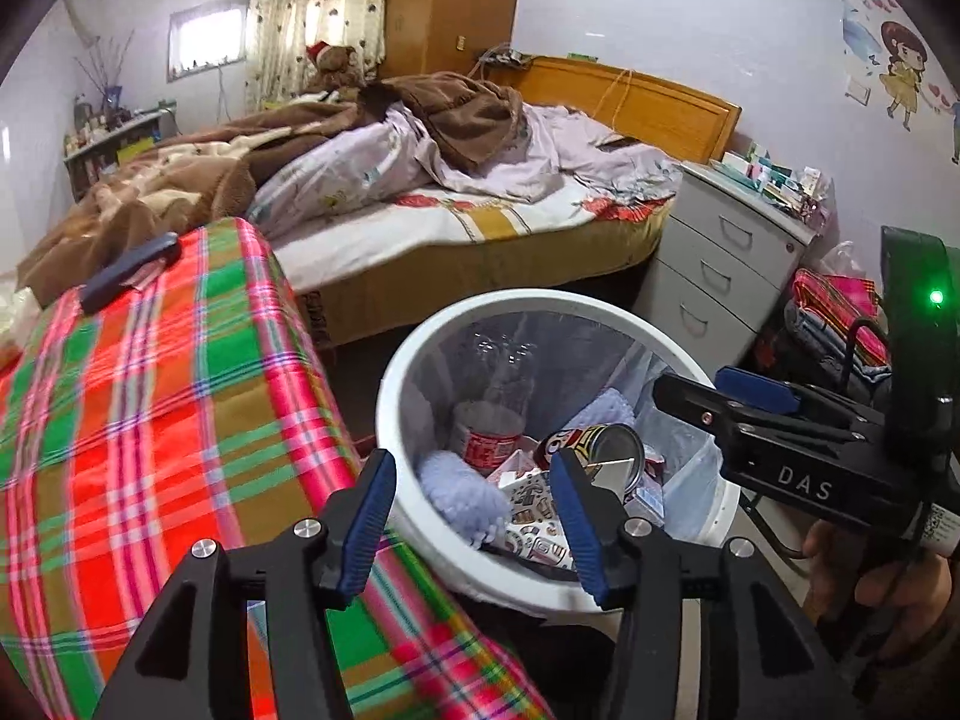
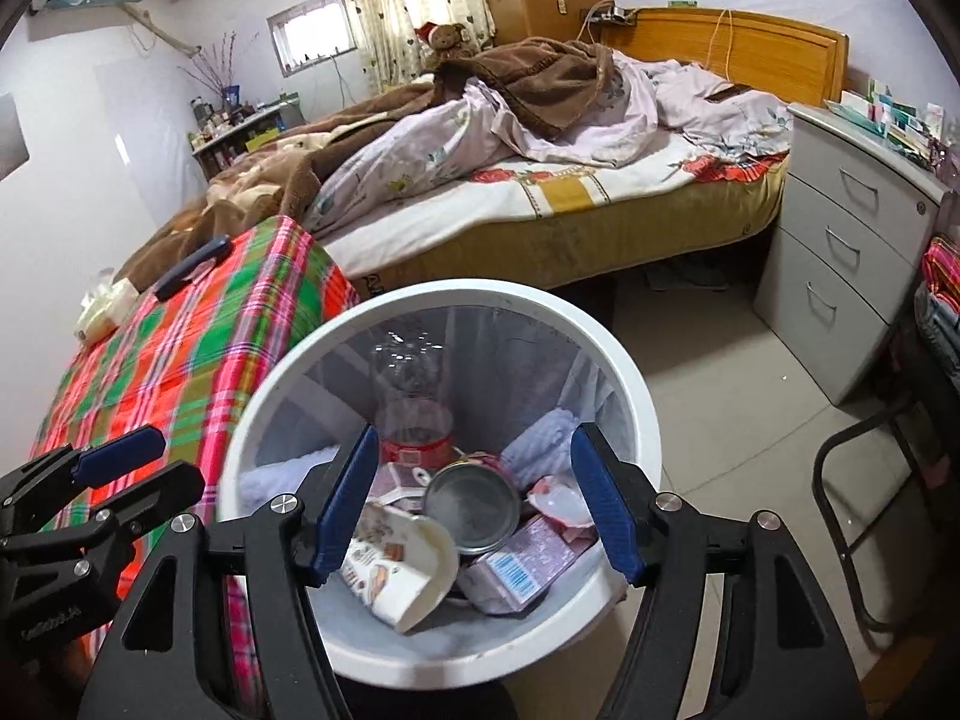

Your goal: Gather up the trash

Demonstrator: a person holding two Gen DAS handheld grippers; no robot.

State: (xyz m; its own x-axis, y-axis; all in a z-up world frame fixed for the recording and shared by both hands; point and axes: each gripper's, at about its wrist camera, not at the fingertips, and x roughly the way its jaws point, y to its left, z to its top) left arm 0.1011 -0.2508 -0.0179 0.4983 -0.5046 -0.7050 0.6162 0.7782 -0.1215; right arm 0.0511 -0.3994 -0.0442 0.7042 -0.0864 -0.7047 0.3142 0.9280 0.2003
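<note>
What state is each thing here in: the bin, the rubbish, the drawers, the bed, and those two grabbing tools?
Trash bin: upright, lined, partly filled.
Can: in bin, open end up.
Paper cup: in bin, on its side.
Plastic bottle: in bin.
Drawers: closed.
Bed: unmade.
Left gripper: fingers apart, empty.
Right gripper: fingers apart, empty.

Inside the smooth white plastic bin [image 2: 630,384], a dull metal can [image 2: 474,507] lies beside a glossy printed paper cup [image 2: 408,564], a clear plastic bottle [image 2: 411,396] and fluffy pale cloth [image 1: 462,495]. Left of the bin, woven plaid cloth [image 1: 150,420] looks matt.
</note>
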